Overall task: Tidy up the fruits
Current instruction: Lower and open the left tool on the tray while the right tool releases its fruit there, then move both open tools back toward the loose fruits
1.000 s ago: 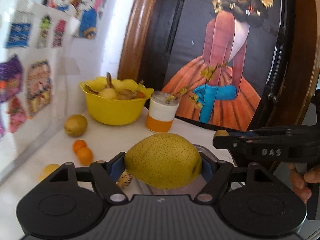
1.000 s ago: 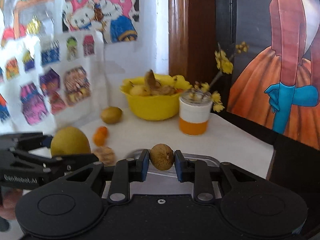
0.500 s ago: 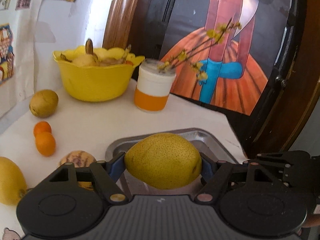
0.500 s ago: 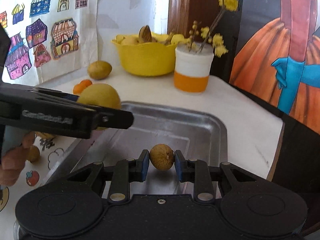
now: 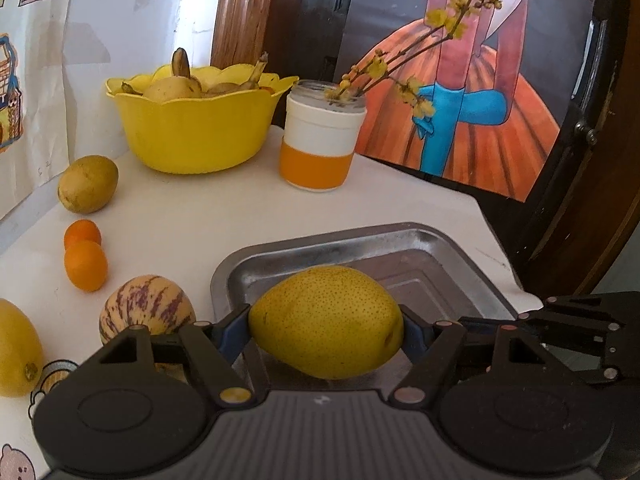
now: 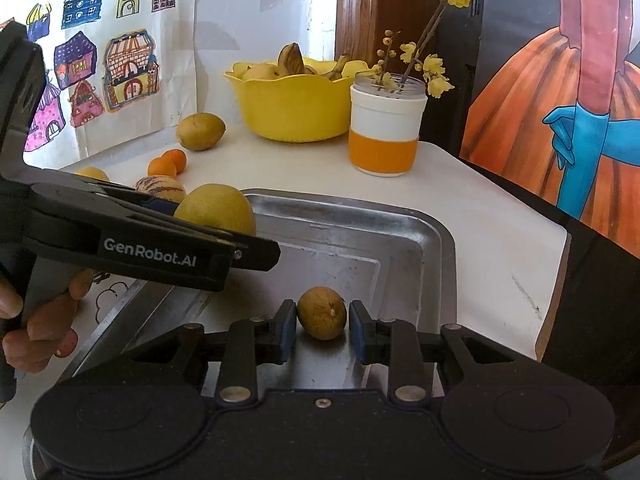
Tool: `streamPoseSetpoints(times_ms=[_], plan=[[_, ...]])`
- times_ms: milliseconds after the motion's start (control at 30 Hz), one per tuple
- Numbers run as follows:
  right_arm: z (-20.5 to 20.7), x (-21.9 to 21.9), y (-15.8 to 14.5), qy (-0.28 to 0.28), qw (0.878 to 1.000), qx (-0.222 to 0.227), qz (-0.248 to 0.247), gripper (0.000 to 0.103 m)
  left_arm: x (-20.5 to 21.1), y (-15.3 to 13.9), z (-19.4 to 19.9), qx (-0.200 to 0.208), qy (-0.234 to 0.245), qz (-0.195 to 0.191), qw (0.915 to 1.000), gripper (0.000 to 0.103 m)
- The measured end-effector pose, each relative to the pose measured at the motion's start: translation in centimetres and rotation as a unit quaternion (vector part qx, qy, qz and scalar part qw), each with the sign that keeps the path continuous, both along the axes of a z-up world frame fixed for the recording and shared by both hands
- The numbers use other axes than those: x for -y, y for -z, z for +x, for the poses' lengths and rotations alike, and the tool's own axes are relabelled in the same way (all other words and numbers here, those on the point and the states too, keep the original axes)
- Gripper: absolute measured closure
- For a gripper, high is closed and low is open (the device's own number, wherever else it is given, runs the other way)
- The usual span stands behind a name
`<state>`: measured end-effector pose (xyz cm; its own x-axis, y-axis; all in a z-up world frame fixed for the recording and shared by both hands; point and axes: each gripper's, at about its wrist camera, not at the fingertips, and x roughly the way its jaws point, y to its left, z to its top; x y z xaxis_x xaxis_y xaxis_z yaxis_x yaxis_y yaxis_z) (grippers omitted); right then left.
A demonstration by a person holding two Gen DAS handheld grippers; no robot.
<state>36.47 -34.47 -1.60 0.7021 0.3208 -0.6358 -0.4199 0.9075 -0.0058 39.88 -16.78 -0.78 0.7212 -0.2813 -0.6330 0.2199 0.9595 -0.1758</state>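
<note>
White tabletop (image 5: 224, 216) with fruit and a metal tray (image 5: 360, 240)

Ahead of the left gripper (image 5: 326, 330): yellow bowl (image 5: 192, 132), orange-and-white jar (image 5: 320, 148). To its left: green-brown fruit (image 5: 88, 184), two small oranges (image 5: 85, 258), striped melon (image 5: 146, 306), yellow fruit (image 5: 16, 352).

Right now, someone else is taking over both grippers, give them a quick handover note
Left gripper: shut on the yellow pear, held above the metal tray.
Right gripper: open, jaws either side of the small brown fruit, which rests in the tray.
Done: small fruit delivered.
Left: set the pear down; striped melon, two kumquats, lemon and another brownish fruit remain on the table.
</note>
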Motion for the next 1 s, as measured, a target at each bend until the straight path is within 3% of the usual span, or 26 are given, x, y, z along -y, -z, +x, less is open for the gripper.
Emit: streamPoseSetpoints(times_ms=[167, 433, 600, 700, 1000], plan=[[-0.5, 0.1, 0.0, 0.007, 1.0, 0.003, 0.001, 0.062, 0.3, 0.5, 0.1, -0.026, 0.006, 0.005, 0.9996, 0.024], [-2.7, 0.7, -1.4, 0.018, 1.0, 0.021, 0.007, 0.037, -0.2, -1.1, -1.7, 0.015, 0.004, -0.009, 0.9998, 0.015], [-5.0, 1.0, -3.2, 0.028, 0.998, 0.043, 0.023, 0.015, -1.3, -3.0, -4.1, 0.049, -0.007, -0.021, 0.9986, 0.001], [-6.8, 1.0, -4.4, 0.036, 0.997, 0.059, 0.03, 0.006, -2.1, -4.3, -5.9, 0.073, -0.015, -0.026, 0.9969, 0.001], [-12.9, 0.2, -8.2, 0.046, 0.993, 0.092, 0.055, 0.001, -5.5, -7.0, -12.0, 0.115, -0.03, -0.029, 0.9925, 0.0]])
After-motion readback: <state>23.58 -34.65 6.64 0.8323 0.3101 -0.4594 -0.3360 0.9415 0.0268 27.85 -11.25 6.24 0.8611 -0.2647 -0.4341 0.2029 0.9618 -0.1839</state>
